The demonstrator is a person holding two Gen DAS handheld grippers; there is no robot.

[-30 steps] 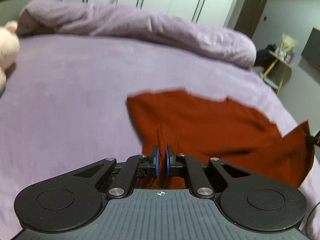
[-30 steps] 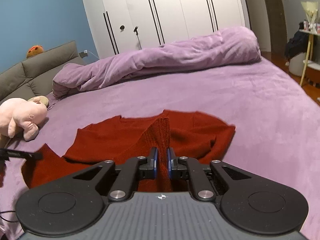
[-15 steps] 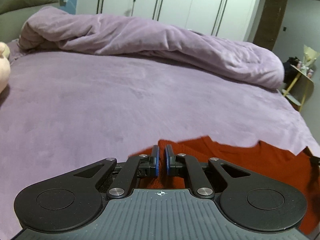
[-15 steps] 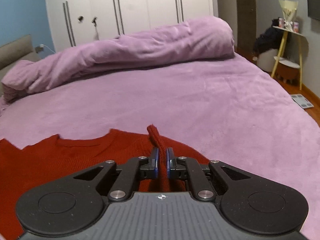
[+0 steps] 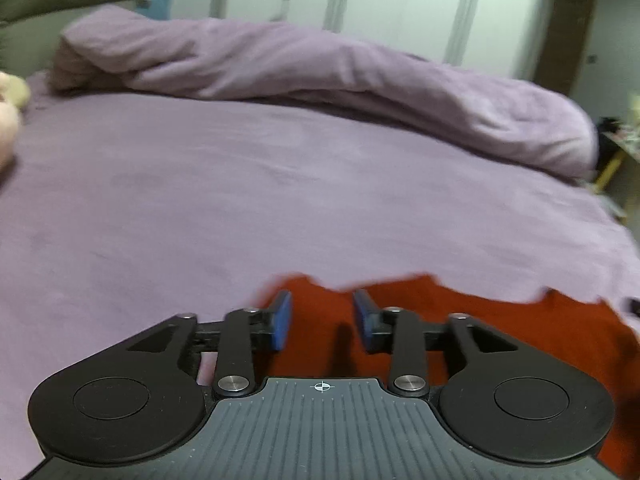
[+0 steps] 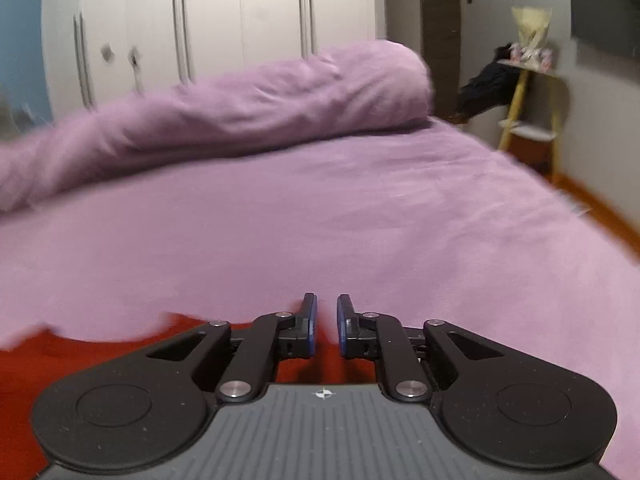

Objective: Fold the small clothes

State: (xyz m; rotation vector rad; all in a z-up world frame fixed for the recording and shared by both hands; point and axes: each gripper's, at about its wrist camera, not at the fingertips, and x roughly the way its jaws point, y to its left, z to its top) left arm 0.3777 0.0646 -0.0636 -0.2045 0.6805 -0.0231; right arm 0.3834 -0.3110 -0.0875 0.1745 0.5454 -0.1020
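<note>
fold laid, both grippers let go

left gripper (image 5: 322,322) gapes wide over the rust-red knitted garment (image 5: 500,332), lying on the lilac bed (image 5: 280,184) toward 6 o'clock. right gripper (image 6: 324,328) stands parted, holding nothing. one fold seems laid; further folds likely remain.

A wide bed in a lilac plush sheet (image 5: 248,184) is carrying a flat rust-red knit garment (image 5: 500,332); a rolled lilac duvet (image 6: 248,108) is lying along its far edge.

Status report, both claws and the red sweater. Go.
Left claw open, empty. Right claw open, narrower gap, empty. Red sweater flat on the purple bed, beneath both. Nothing in the way.
</note>
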